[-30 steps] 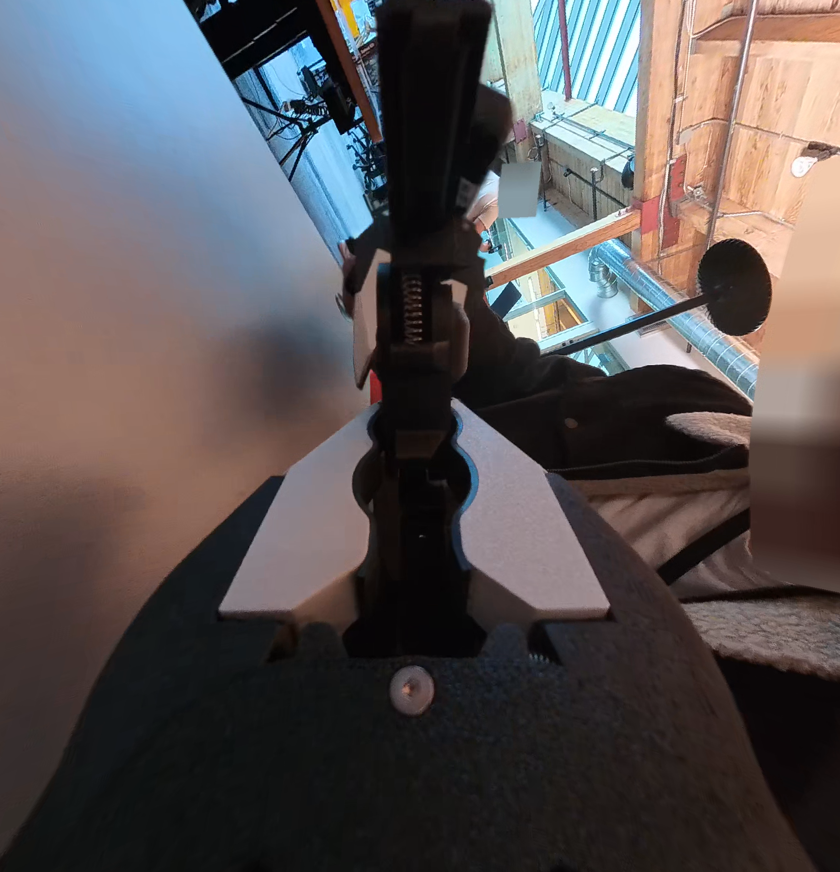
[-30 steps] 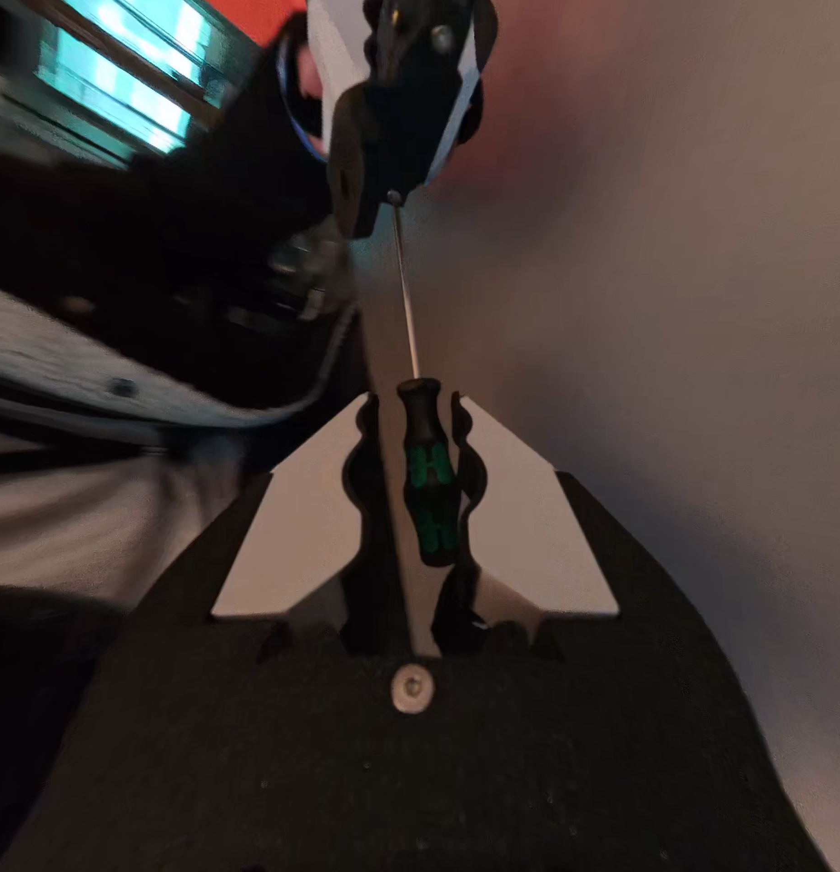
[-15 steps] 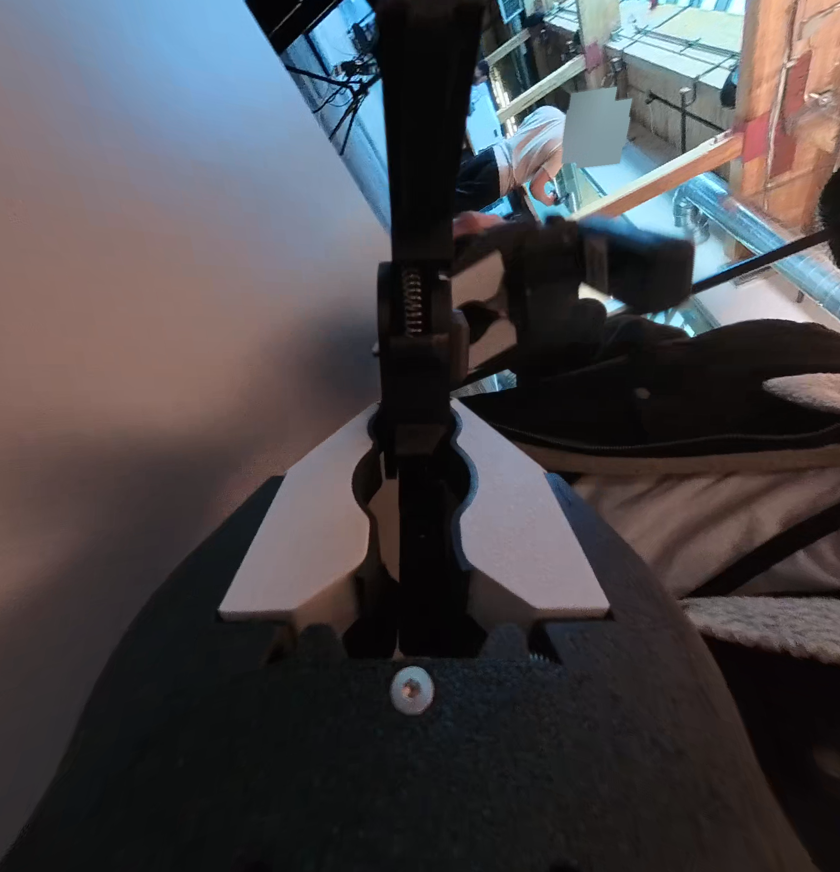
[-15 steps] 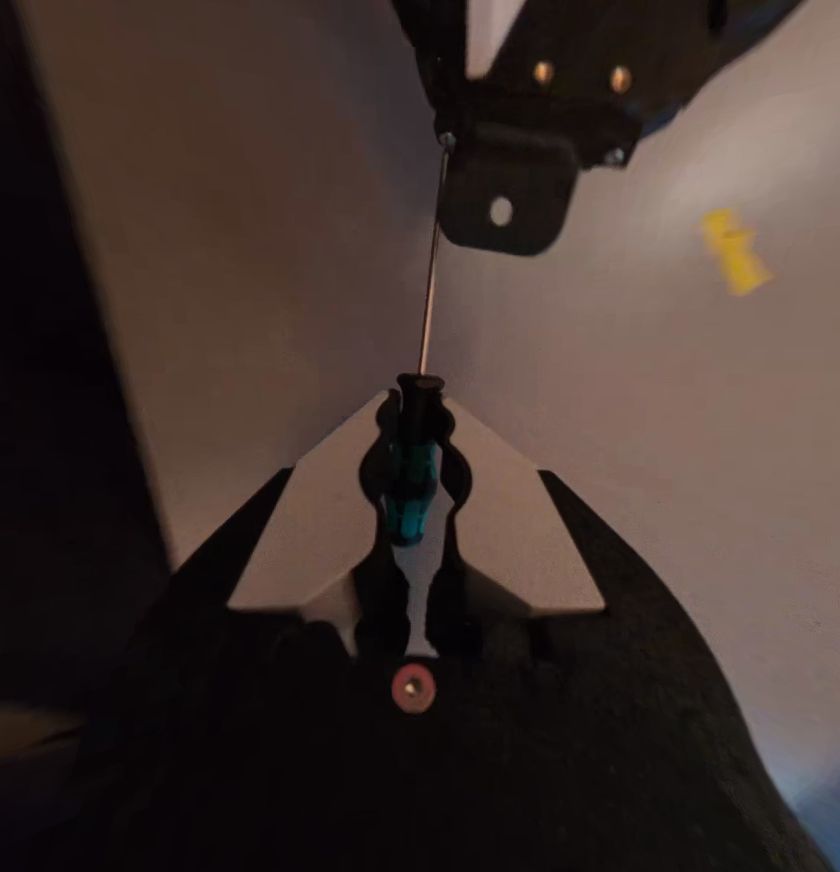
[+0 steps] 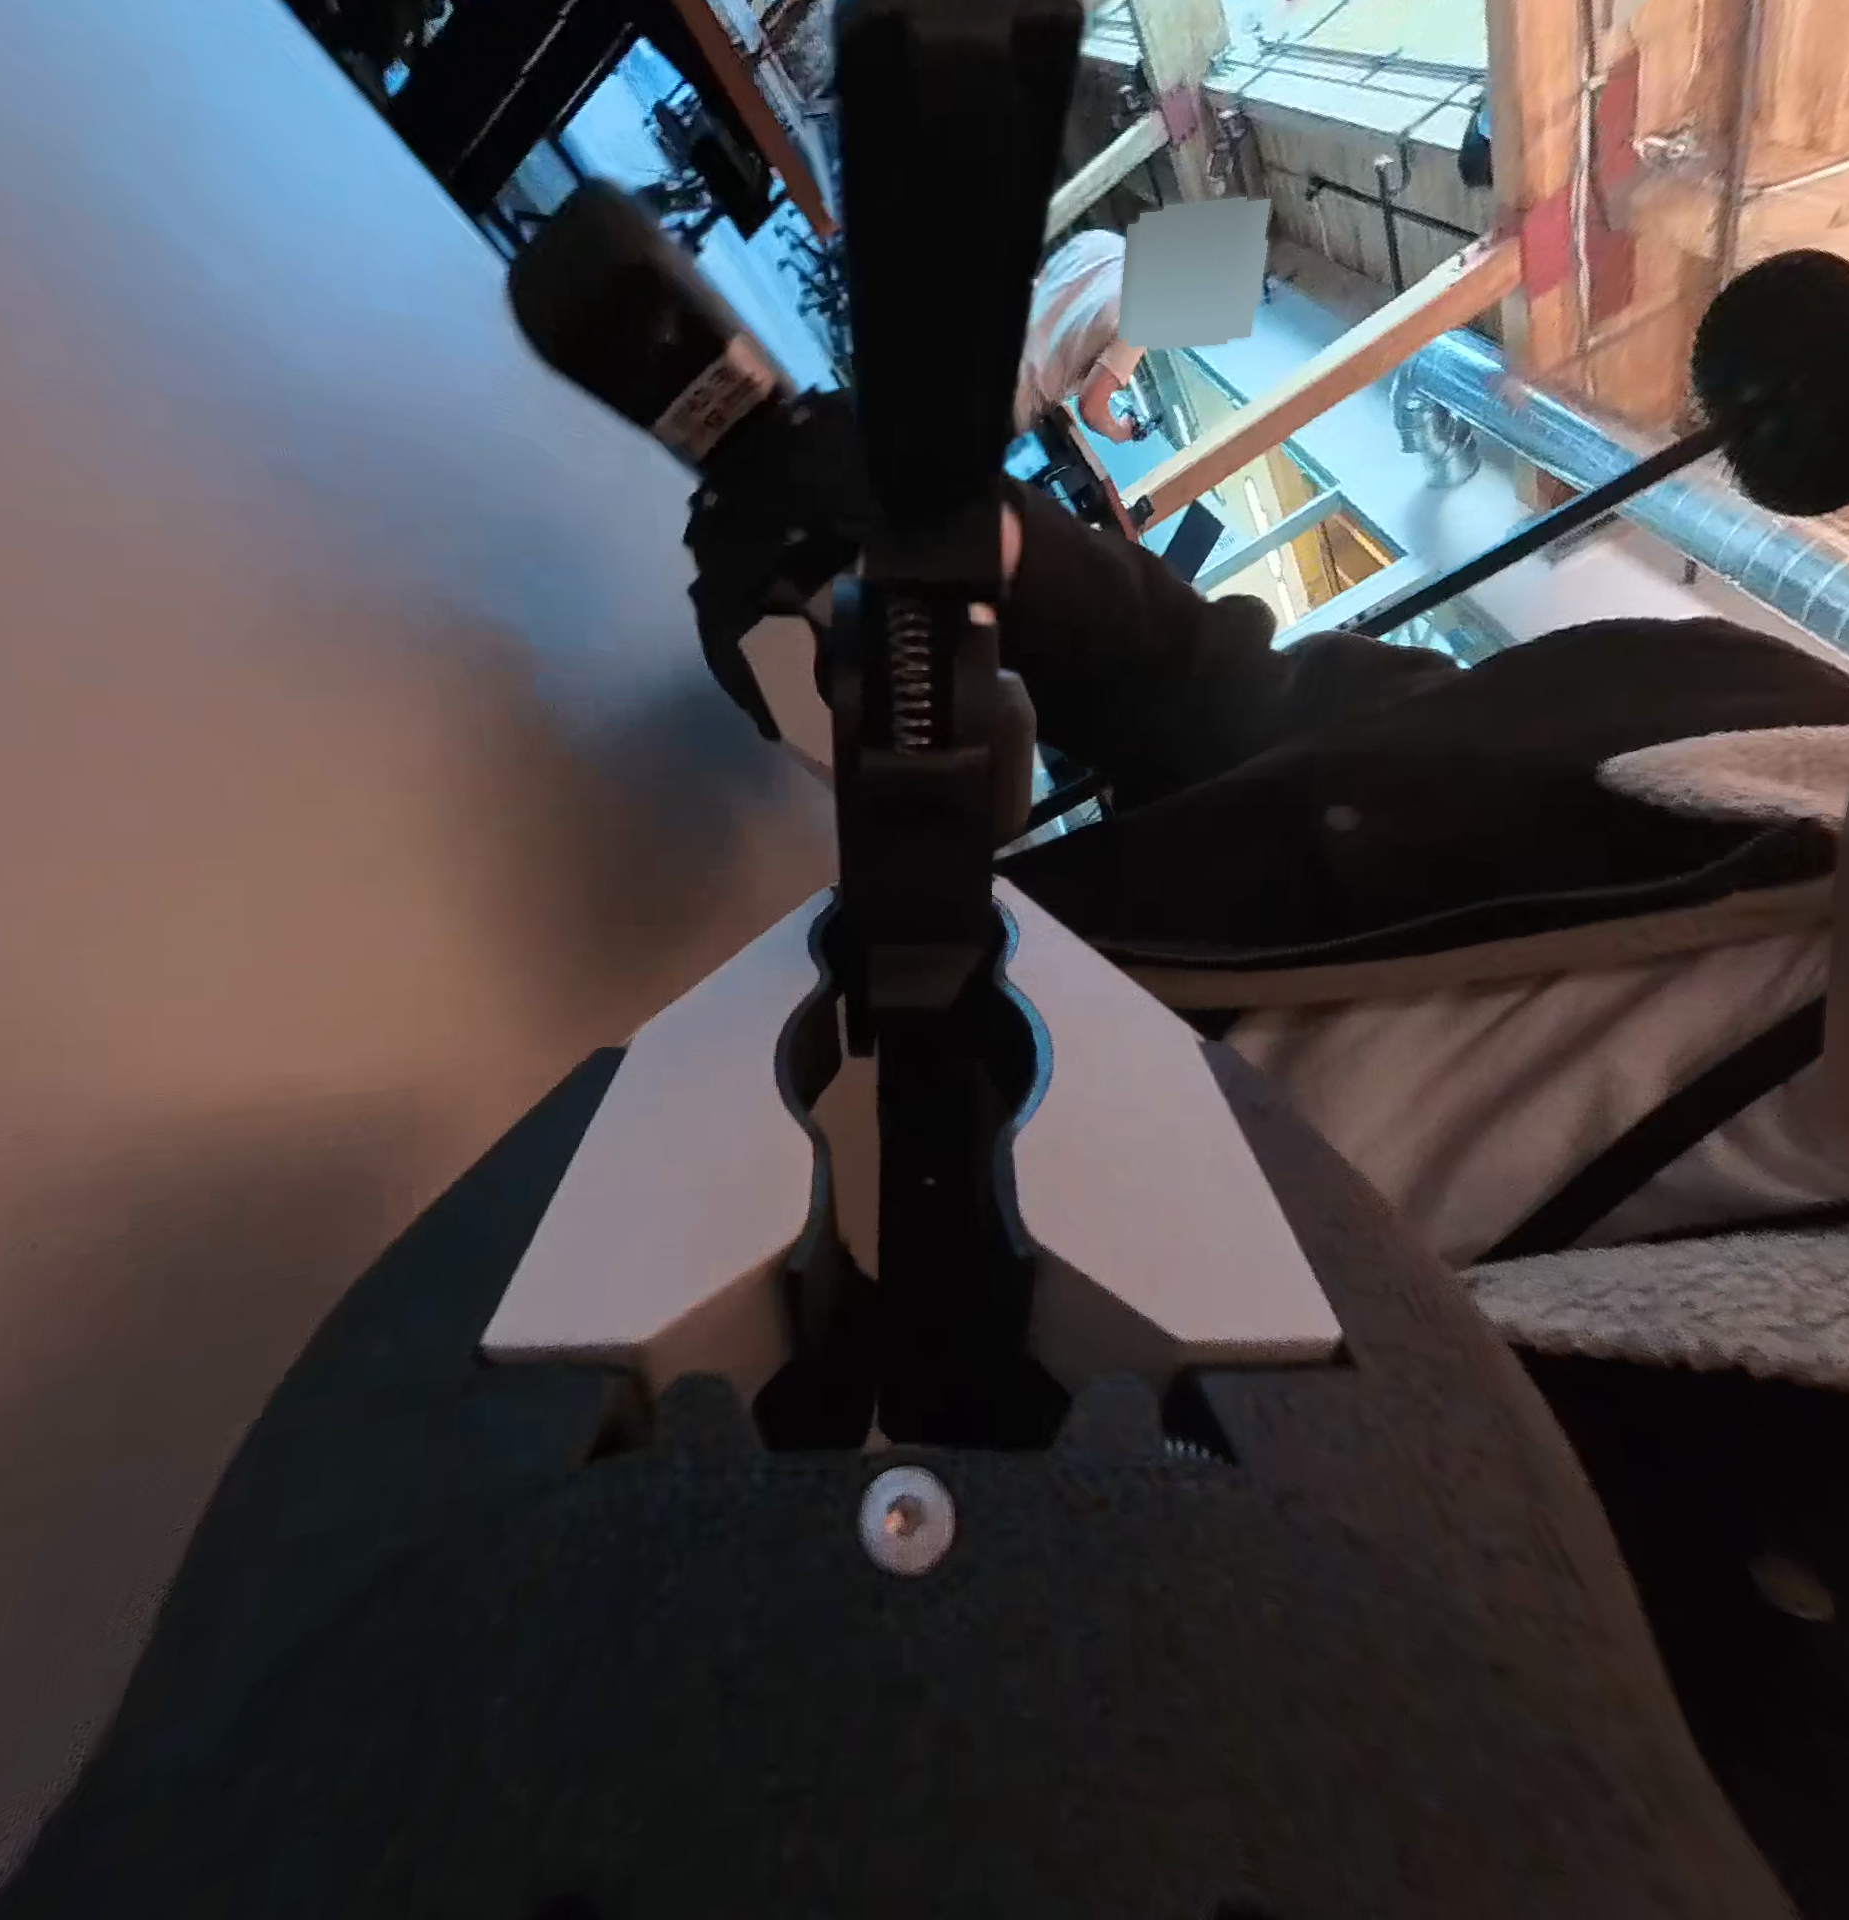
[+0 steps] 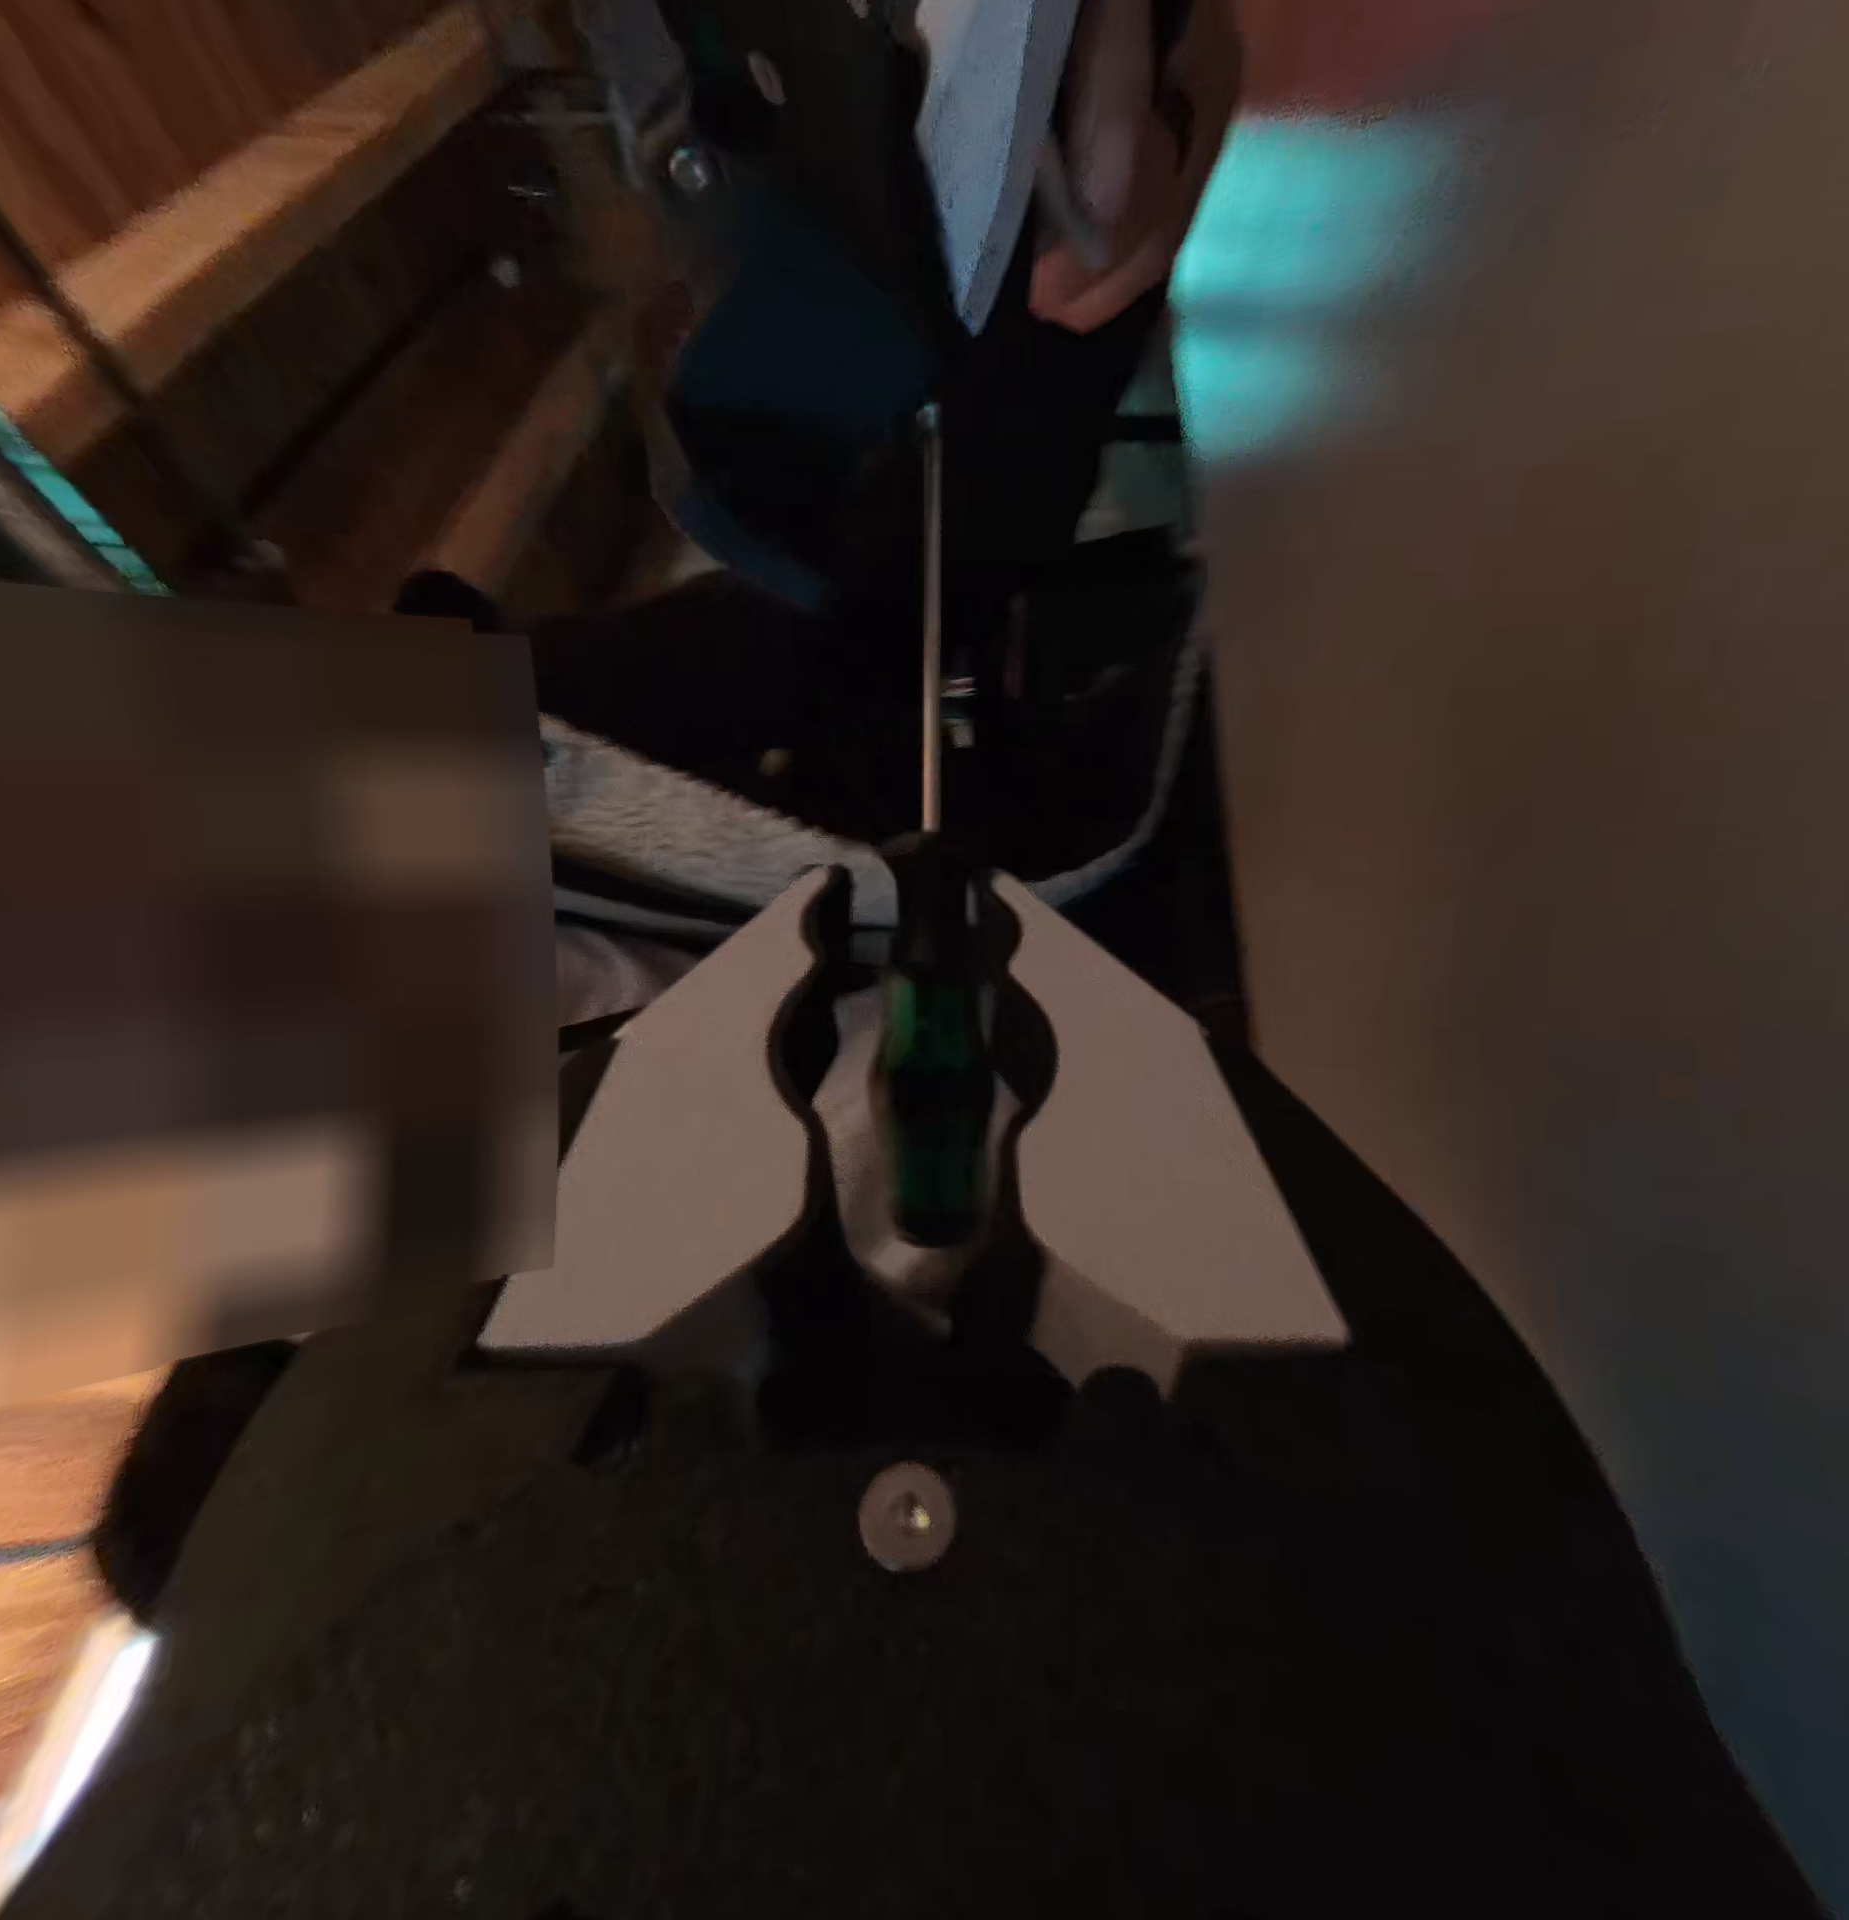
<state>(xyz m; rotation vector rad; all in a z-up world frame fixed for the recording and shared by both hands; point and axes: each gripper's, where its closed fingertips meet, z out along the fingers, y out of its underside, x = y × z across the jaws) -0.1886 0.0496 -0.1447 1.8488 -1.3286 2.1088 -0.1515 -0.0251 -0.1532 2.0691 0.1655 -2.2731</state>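
Observation:
In the left wrist view my left gripper is shut on a long black plastic part with a small metal spring. The part stands straight out between the white fingers. A black handle with a sticker, likely the other gripper, sits just behind it to the left. In the right wrist view my right gripper is shut on a screwdriver with a green and black handle. Its thin shaft points forward at a dark assembly held near a hand. The view is blurred.
A pale flat surface fills the left of the left wrist view and the right of the right wrist view. A person's dark jacket with fleece lining is close on the right. A black round pad on a rod, a metal duct and wooden beams lie beyond. The grippers' ends are close to 9 centimetres from one another.
The right gripper has swung with the screwdriver: its tip left the black bracket and now points at a dark assembly by a hand. In the left view the other gripper moved from right to left behind the black part.

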